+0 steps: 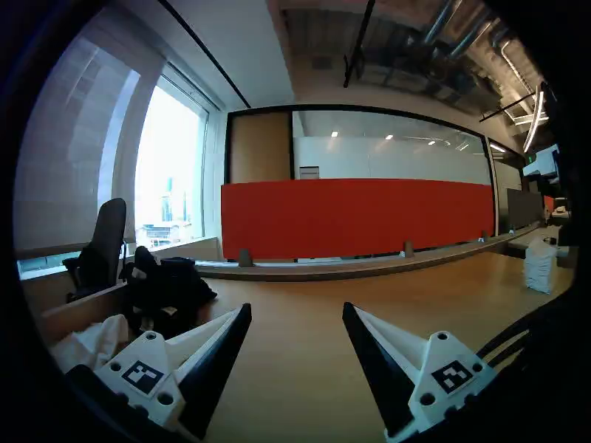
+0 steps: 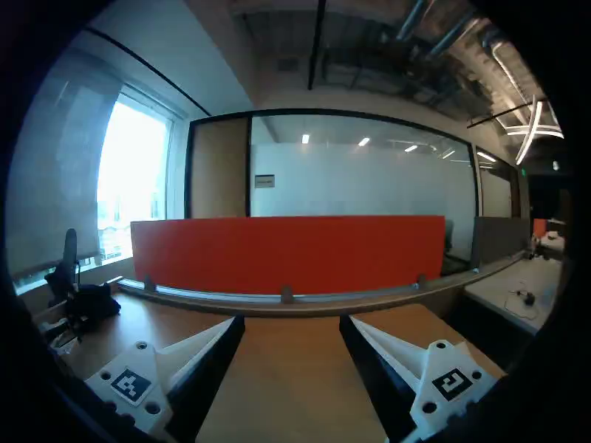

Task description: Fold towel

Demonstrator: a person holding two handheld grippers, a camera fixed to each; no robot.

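In the left gripper view my left gripper (image 1: 297, 314) hangs open over a bare wooden table (image 1: 310, 354), nothing between its fingers. A crumpled white cloth (image 1: 92, 343) lies at the far left, beside the left finger. A stack of folded white cloth (image 1: 540, 266) stands on the table at the far right. In the right gripper view my right gripper (image 2: 292, 325) is open above the same wooden table (image 2: 295, 376), holding nothing.
A red divider panel (image 1: 354, 215) runs along the table's far edge. A black bag (image 1: 166, 288) sits at the left near a black office chair (image 1: 100, 247). In the right gripper view, dark objects (image 2: 85, 303) lie at the left and a white desk (image 2: 521, 288) stands to the right.
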